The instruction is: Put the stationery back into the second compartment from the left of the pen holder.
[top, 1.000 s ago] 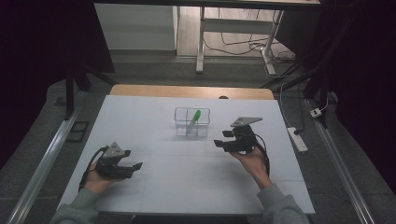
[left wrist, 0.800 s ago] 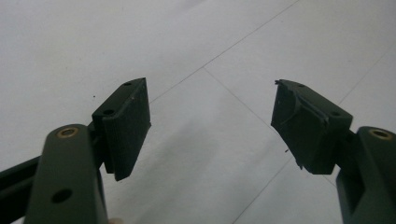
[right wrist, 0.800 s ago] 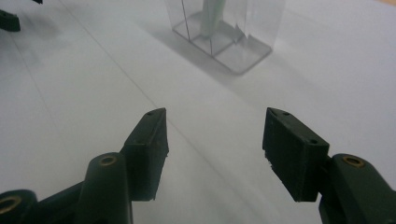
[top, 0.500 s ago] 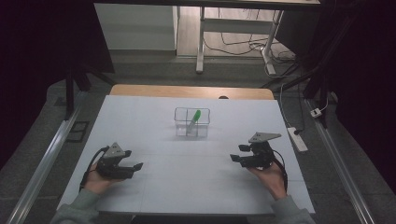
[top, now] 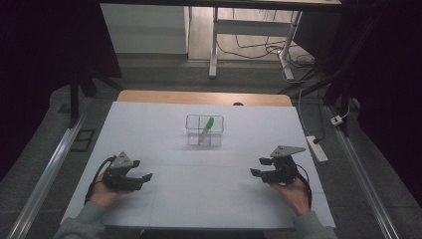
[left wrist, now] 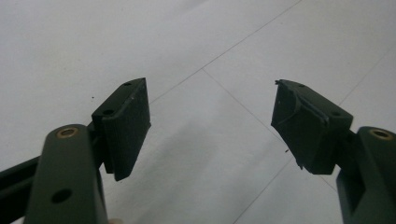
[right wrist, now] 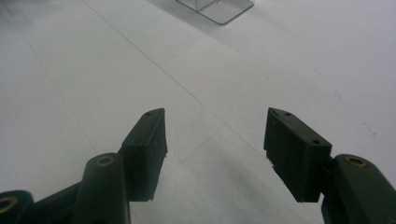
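A clear plastic box (top: pixel 204 130) stands near the middle of the white table (top: pixel 164 124), with a green object (top: pixel 208 123) leaning inside it. My left gripper (top: pixel 143 177) rests at the front left, held in a hand, jaws open and empty (left wrist: pixel 210 126). At the front right my right gripper (top: pixel 258 168) sits low over the table, also open with nothing between its jaws (right wrist: pixel 215 140). A corner of the clear box (right wrist: pixel 215 8) shows at the top of the right gripper view.
A wooden strip (top: pixel 204 97) borders the table's far edge. A white power strip (top: pixel 317 148) lies off the right side. Metal rails (top: pixel 50 174) run along both sides, and desk legs with cables (top: pixel 249 45) stand beyond.
My right gripper has moved from near the box toward the person and to the right, coming down close to the table. The left gripper has stayed put.
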